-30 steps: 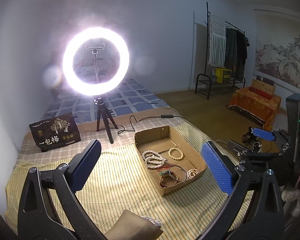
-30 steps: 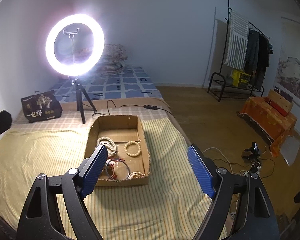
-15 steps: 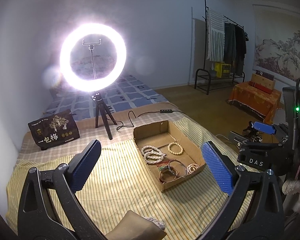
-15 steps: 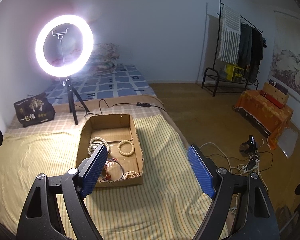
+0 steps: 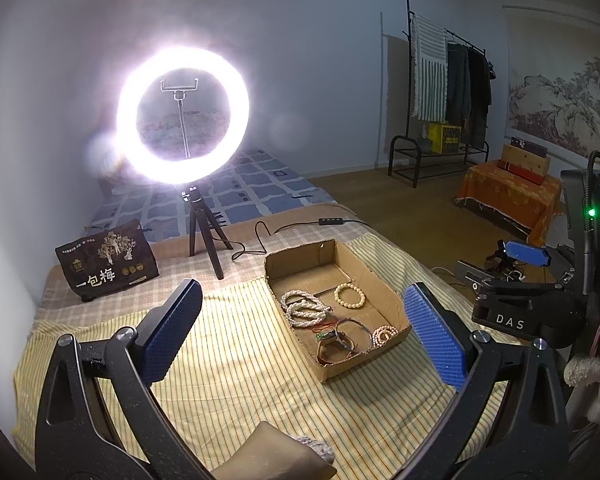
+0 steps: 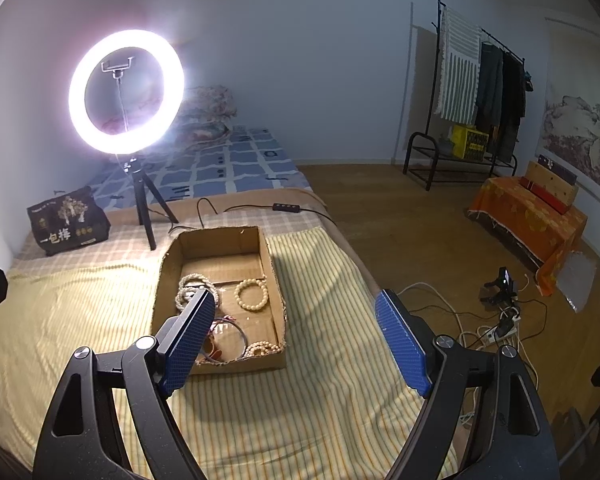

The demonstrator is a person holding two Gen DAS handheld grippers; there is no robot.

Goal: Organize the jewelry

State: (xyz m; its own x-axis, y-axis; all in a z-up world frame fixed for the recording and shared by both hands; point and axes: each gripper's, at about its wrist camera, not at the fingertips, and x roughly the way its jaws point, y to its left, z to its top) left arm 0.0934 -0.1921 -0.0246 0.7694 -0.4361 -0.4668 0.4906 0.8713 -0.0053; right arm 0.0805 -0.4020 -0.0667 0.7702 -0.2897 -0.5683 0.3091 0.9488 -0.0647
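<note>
An open cardboard box (image 5: 380, 282) (image 6: 277, 280) lies on the yellow striped cloth. In it are a cream bead bracelet (image 5: 350, 295) (image 6: 252, 294), a coil of white beads (image 5: 304, 310) (image 6: 192, 286), thin bangles (image 5: 346, 340) (image 6: 230, 334) and a small pale bead bracelet (image 5: 384, 334) (image 6: 264, 347). My left gripper (image 5: 304, 334) hovers open, short of the box, with nothing between its pads. My right gripper (image 6: 296, 342) is open too, above the box's near right corner. Its left finger (image 6: 188, 340) covers part of the white coil.
A lit ring light (image 5: 182, 114) (image 6: 126, 92) on a small tripod stands behind the box, its cable (image 5: 332, 222) trailing right. A dark printed bag (image 5: 108, 264) sits at the back left. Off the bed's right edge are floor cables (image 6: 500, 320), a clothes rack (image 6: 480, 92) and an orange-draped box (image 6: 528, 216).
In the left wrist view the right gripper has edged slightly, so that more of its body shows. Both pairs of jaws stand as wide as before. The jewelry has not moved.
</note>
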